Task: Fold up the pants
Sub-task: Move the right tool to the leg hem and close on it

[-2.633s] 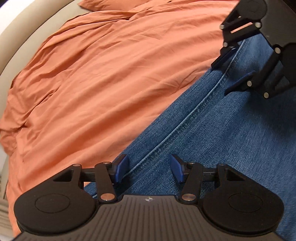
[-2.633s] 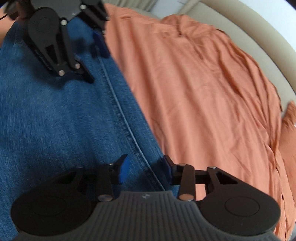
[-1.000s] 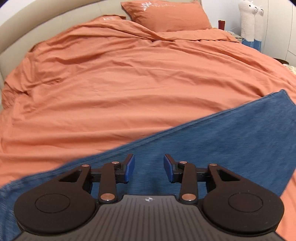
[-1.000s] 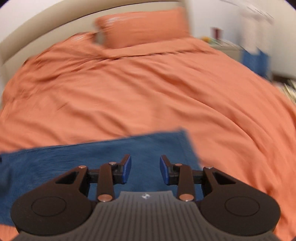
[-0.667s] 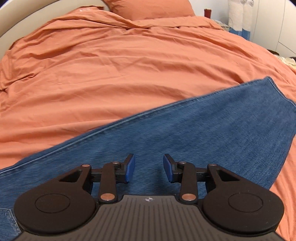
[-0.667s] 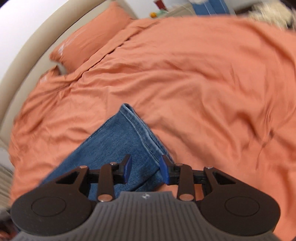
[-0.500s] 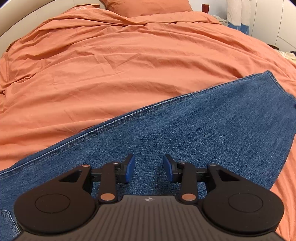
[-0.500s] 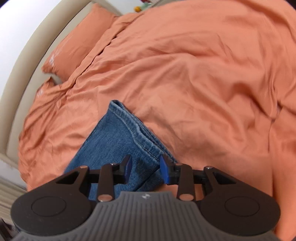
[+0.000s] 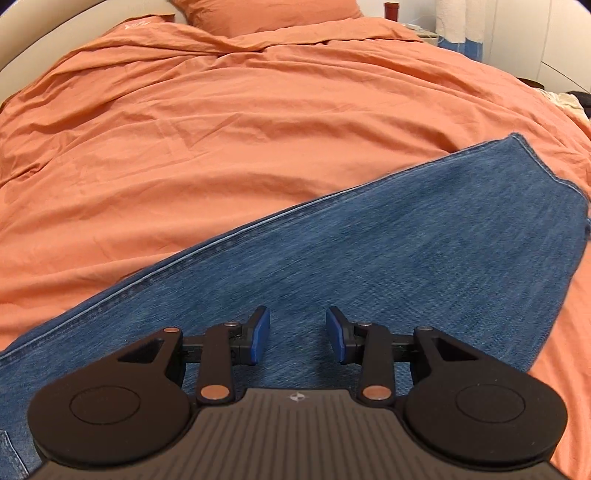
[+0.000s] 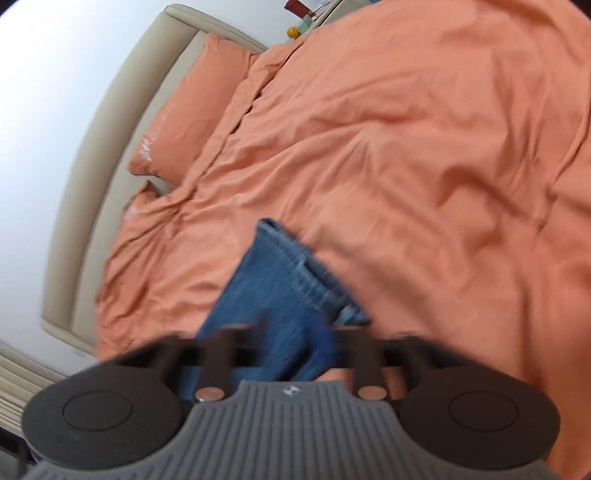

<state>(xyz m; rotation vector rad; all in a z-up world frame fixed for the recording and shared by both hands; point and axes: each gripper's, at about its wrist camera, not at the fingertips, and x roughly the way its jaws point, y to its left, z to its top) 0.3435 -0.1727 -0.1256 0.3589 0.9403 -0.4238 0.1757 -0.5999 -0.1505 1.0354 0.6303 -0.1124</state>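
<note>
Lying under the left gripper (image 9: 297, 334)'s spread jaws, pants (image 9: 369, 251); right gripper (image 10: 291, 332) too blurred to tell.

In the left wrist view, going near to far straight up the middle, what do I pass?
Left gripper with open blue-padded fingers → blue denim pants lying flat → their stitched side seam → wrinkled orange duvet → orange pillow at the head of the bed.

Both cams low, close; share pants (image 9: 369, 258).
</note>
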